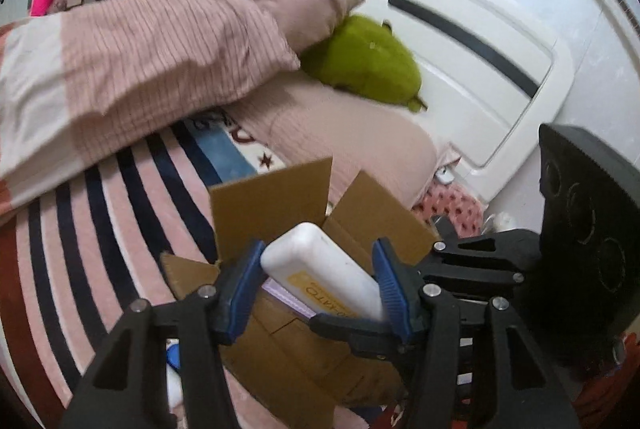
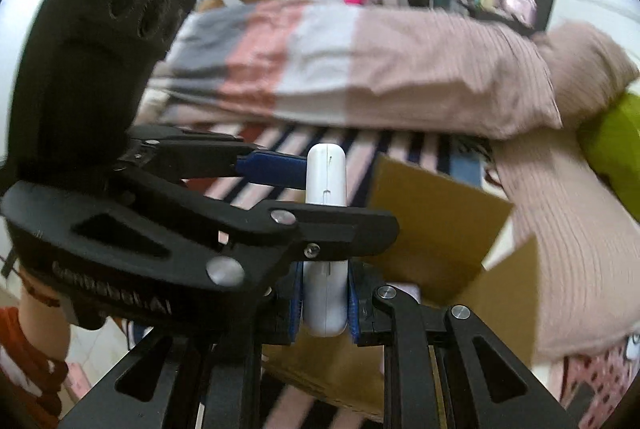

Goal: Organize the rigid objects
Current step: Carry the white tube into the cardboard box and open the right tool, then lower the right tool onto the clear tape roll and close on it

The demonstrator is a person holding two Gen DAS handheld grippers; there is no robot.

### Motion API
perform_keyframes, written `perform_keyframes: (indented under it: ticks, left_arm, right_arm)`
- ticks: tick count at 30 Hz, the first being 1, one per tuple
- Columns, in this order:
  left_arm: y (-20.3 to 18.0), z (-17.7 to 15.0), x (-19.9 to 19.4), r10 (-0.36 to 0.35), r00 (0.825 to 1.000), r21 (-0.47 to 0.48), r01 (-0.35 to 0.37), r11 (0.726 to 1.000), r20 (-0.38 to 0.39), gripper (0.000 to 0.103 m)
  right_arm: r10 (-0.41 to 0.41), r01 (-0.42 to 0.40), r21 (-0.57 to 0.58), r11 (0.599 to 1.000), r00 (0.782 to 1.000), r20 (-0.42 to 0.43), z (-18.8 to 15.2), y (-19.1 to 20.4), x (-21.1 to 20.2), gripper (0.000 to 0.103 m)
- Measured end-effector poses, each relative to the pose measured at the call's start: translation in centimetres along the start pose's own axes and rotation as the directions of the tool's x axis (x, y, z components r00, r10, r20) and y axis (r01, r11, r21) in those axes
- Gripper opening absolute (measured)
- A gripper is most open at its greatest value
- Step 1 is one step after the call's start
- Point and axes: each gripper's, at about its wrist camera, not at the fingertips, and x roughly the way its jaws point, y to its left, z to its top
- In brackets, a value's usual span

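Two grippers, left gripper [image 1: 320, 281] and right gripper [image 2: 324, 303], clamp one flat white plastic case with a yellow label [image 1: 324, 269] above the open brown cardboard box [image 1: 272, 205] (seemingly its destination), sharing the load.

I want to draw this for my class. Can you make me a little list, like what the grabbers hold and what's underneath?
held thing: white bottle, yellow label
left gripper: shut on the bottle
right gripper: shut on the same bottle
below: open cardboard box
under the box: striped blanket
nearby: green plush toy, pink pillow
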Motion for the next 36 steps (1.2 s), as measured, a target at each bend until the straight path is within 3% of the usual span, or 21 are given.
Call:
perform_keyframes:
  ticks: [2,5,7,12,15,16,20,24,28,31,34,36]
  left_arm:
    - [-0.4,0.0,1.0,0.021,0.999,0.016,-0.021,1.000,-0.028,0.052]
    - [-0.4,-0.1,1.1,0.071,0.997,0.026,-0.070,0.997,-0.035,0.078]
    - [-0.2,-0.2,0.2,0.092,0.996,0.024,-0.092,0.995,-0.012,0.082]
    - [0.9,-1.1,-3.6,0.165,0.985,0.017,-0.166,0.986,0.050,0.083]
    - [2.0,-2.1,-6.8,0.230,0.969,-0.004,-0.231,0.973,0.093,0.083]
    - [2.4,-2.4,-7.7,0.247,0.963,-0.013,-0.247,0.969,0.105,0.083]
    - [4.3,-4.6,-12.0,0.325,0.934,-0.044,-0.322,0.946,0.150,0.083]
    - [6.6,-7.5,-15.7,0.395,0.901,-0.094,-0.384,0.919,0.179,0.083]
    - [9.1,-10.8,-17.9,0.472,0.863,-0.156,-0.449,0.880,0.182,0.084]
    - [11.0,-13.6,-18.6,0.511,0.842,-0.204,-0.477,0.855,0.172,0.084]
    - [12.6,-16.6,-18.8,0.511,0.844,-0.243,-0.468,0.850,0.161,0.084]
    - [13.2,-18.2,-18.4,0.508,0.848,-0.253,-0.464,0.849,0.151,0.084]
  right_arm:
    - [-0.006,0.008,0.023,1.000,0.999,-0.045,-0.3,-1.0,0.7,0.013]
    - [-0.012,0.018,0.049,0.999,0.994,-0.109,-0.9,-1.9,1.6,0.016]
    - [-0.013,0.022,0.065,0.998,0.990,-0.138,-1.2,-2.1,2.1,0.048]
    - [-0.065,0.066,0.007,0.998,0.993,-0.100,-1.4,-0.7,1.1,0.059]
    - [-0.048,0.047,-0.026,0.999,0.998,-0.049,-0.9,1.1,0.4,0.089]
    - [-0.034,0.033,-0.041,0.999,0.999,-0.025,-0.8,1.8,0.1,0.091]
    - [-0.003,0.006,-0.132,0.991,1.000,0.016,0.1,6.2,-0.1,0.093]
    - [-0.015,0.028,-0.230,0.973,0.998,0.058,0.5,11.1,0.3,0.093]
    - [0.158,-0.142,-0.289,0.947,0.987,0.033,0.2,15.1,1.4,0.092]
    - [0.212,-0.208,-0.332,0.920,0.977,-0.025,-1.1,17.7,3.4,0.092]
    - [0.237,-0.264,-0.321,0.909,0.964,-0.122,-3.0,18.6,6.6,0.083]
    - [0.201,-0.253,-0.315,0.915,0.961,-0.188,-4.4,18.4,9.2,0.078]
